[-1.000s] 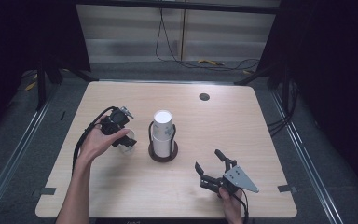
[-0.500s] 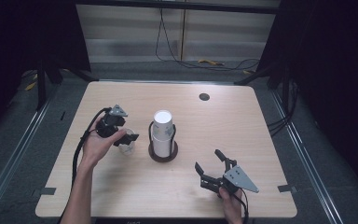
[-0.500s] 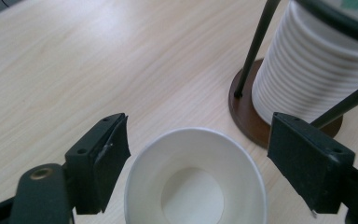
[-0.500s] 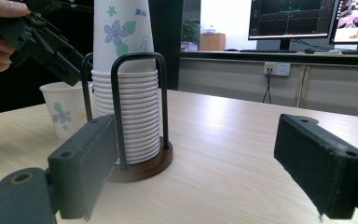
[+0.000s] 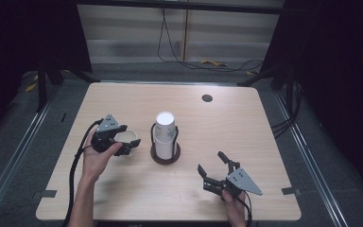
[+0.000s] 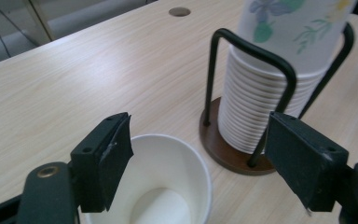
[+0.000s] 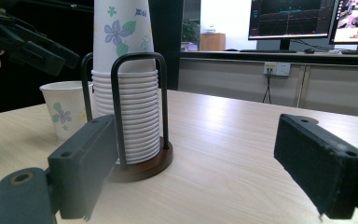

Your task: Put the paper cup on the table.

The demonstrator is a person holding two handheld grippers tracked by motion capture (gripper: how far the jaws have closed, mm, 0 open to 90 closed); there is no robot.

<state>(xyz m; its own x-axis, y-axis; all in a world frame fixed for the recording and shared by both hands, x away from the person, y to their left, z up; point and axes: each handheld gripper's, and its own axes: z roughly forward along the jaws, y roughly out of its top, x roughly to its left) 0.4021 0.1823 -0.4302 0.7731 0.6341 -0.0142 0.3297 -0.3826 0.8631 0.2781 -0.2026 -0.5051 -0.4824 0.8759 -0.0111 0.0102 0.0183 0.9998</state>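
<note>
1. Left gripper shifted toward the worktop's left edge since a second ago, off the stack of cups in its wire holder, now at the single paper cup.
2. Jaws just been closing, now about half open; cup rim between them, left pad seemingly touching the rim, contact unclear; no grip.
3. Likely step: picking up this cup.
4. Right gripper unmoved near the front edge, wide open, empty.

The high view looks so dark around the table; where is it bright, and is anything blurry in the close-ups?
High view: light falls on the table, surroundings nearly black, cup stack top glaring white. Left gripper view: the near jaws are soft, the stack sharp. Right gripper view: bright monitors behind, the lone cup slightly soft.
</note>
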